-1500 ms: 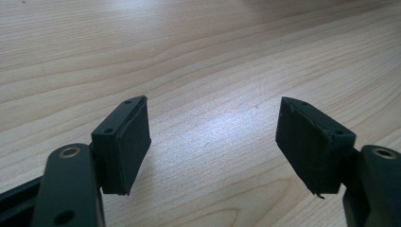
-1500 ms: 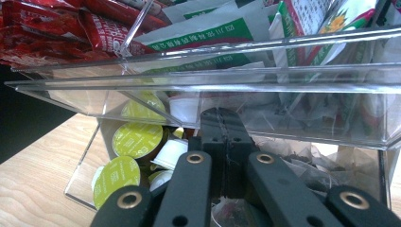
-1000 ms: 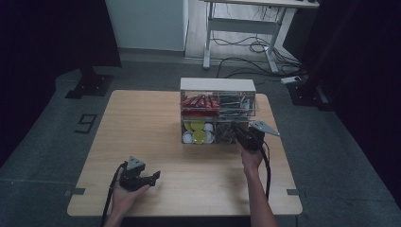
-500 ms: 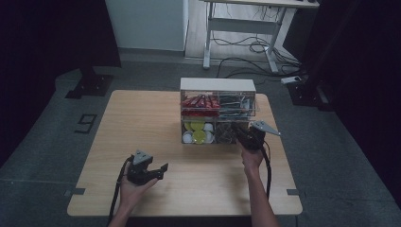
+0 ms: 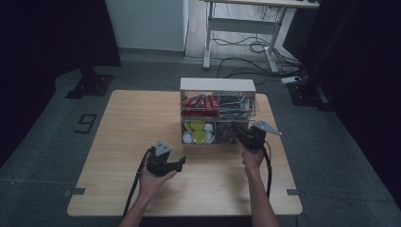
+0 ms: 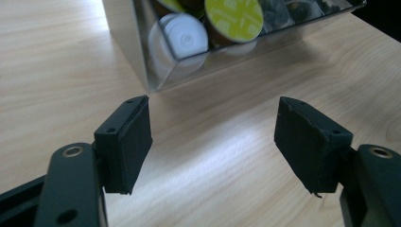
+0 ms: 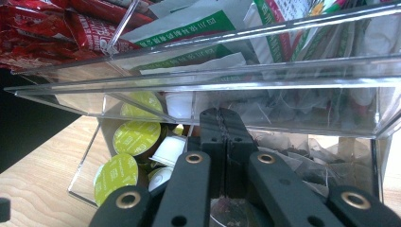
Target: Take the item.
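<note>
Your left gripper (image 5: 181,163) has moved over the last second: it has travelled from near the tabletop's (image 5: 127,123) front-left corner rightward and away from the front edge, and it now points at the clear organiser box (image 5: 218,109) that stands toward the back edge, right of the middle. Its jaws stand spread wide with nothing between them, and in the left gripper view they frame the box's lower left compartment, where the yellow-lidded capsules (image 6: 233,18) and a white capsule (image 6: 188,34) lie just behind the clear wall. Your right gripper (image 5: 239,134) has stayed where it was, at the front of the box's lower right compartment. In the right gripper view its jaws are pressed together, and I cannot tell whether anything thin is caught between them; the dark sachets (image 7: 302,163) of that compartment sit around and behind the tips, with the green-printed packets (image 7: 198,35) and red packets (image 7: 52,28) in the tier above. I read the shift as your left hand coming in to help, either to steady the box or to take a capsule, while the right one works the sachet compartment. The left gripper is near the box but clearly apart from it, so any contact on that side is not yet made.
</note>
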A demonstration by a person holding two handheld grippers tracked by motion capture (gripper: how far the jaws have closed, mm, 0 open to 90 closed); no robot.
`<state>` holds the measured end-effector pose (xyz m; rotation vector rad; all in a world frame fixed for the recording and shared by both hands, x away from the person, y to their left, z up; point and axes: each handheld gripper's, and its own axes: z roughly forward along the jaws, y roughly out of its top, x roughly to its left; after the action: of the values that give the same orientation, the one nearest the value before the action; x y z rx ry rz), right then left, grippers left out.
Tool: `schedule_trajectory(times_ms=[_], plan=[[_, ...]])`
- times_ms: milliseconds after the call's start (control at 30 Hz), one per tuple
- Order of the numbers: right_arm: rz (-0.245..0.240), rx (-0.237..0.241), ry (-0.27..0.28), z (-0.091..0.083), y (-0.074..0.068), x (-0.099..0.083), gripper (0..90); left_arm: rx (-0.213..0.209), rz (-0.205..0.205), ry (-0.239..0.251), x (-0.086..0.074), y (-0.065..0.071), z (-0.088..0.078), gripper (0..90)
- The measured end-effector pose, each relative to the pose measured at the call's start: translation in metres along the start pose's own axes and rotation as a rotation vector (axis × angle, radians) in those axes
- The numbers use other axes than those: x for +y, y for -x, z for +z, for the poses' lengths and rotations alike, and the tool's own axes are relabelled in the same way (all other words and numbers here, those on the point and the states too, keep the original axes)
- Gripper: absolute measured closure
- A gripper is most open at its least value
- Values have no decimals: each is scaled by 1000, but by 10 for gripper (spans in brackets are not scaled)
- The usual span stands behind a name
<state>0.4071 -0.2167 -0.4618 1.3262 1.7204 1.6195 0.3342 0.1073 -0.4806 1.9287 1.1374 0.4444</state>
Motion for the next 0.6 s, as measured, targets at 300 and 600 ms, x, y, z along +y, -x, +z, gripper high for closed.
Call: schedule_trajectory(times_ms=[300,600], plan=[[19,16,3,-1,2,0,886,23,27,12,21,11,17,286],[22,16,4,-1,2,0,886,31,30,22,33,14,24,287]])
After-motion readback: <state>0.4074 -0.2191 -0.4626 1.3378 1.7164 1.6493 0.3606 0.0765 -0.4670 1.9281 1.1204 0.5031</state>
